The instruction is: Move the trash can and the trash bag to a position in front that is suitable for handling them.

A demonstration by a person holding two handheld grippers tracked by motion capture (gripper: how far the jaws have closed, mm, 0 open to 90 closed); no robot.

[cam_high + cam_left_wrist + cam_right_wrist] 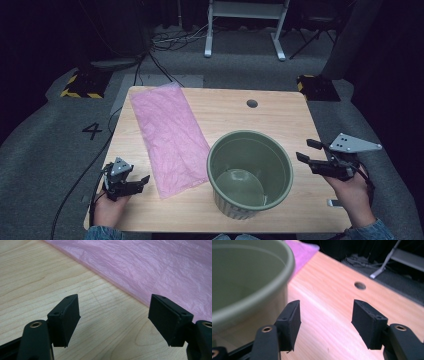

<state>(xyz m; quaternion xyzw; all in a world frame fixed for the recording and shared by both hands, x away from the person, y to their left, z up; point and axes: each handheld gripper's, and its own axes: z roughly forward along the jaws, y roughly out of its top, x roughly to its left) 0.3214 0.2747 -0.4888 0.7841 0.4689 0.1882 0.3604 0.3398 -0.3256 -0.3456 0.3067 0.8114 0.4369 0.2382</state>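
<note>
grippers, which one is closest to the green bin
The right gripper, beside the green bin; its fingers open near the rim. The left gripper sits by the pink bag.

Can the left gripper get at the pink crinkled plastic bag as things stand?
Probably yes. The left gripper is open with bare wooden table between its jaws, and the pink crinkled plastic bag lies flat just ahead with nothing between them.

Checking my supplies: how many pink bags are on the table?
1: the bag lies flat on the table's left half, beside the bin.
</note>
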